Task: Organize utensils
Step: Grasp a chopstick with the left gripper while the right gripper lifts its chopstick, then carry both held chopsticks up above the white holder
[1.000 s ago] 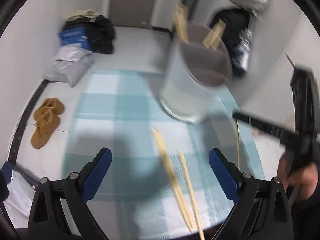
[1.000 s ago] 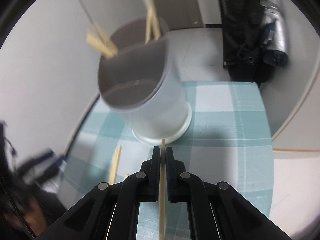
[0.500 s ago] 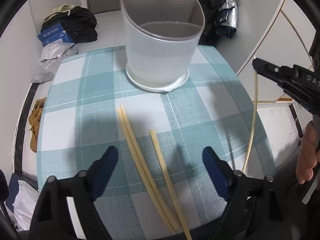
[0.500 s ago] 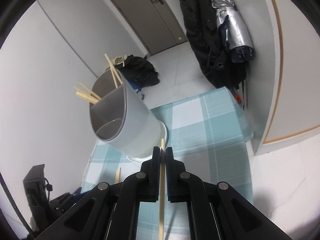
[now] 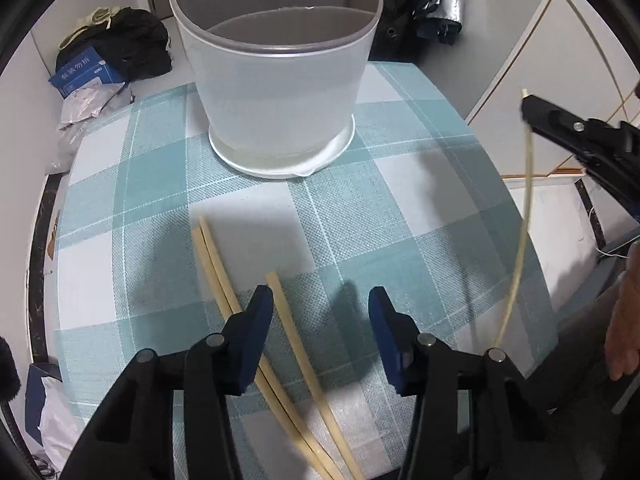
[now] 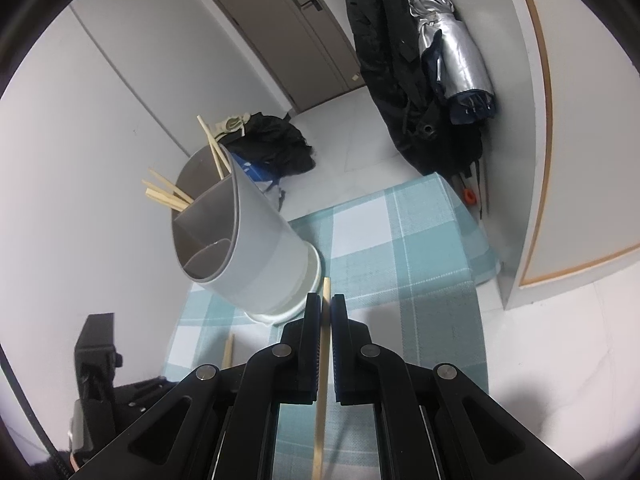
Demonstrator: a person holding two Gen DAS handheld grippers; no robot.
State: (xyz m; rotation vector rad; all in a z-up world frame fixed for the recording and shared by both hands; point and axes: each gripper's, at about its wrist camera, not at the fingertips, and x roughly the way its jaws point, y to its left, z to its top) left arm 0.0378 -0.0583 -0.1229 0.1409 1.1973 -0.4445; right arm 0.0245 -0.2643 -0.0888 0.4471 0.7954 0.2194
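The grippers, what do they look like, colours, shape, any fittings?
Both look alike. The left gripper has black plastic arms with cut-out windows, round silver pivot screws, and two flat fingers faced with dark blue textured pads. The right gripper has the same black linkage, silver screws and blue pads. No cables or markings are visible.

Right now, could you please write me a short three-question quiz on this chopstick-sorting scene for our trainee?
1. True or false: the right gripper is shut on a chopstick.
2. How many chopsticks lie loose on the checked tablecloth in the left wrist view?
A. one
B. three
C. five
3. Fill in: the loose chopsticks lie in front of the grey ___.

Key
1. True; the pads clamp it.
2. B; a close pair and a single chopstick. The left gripper, whose jaws have just been closing, is above them and grips nothing.
3. holder.
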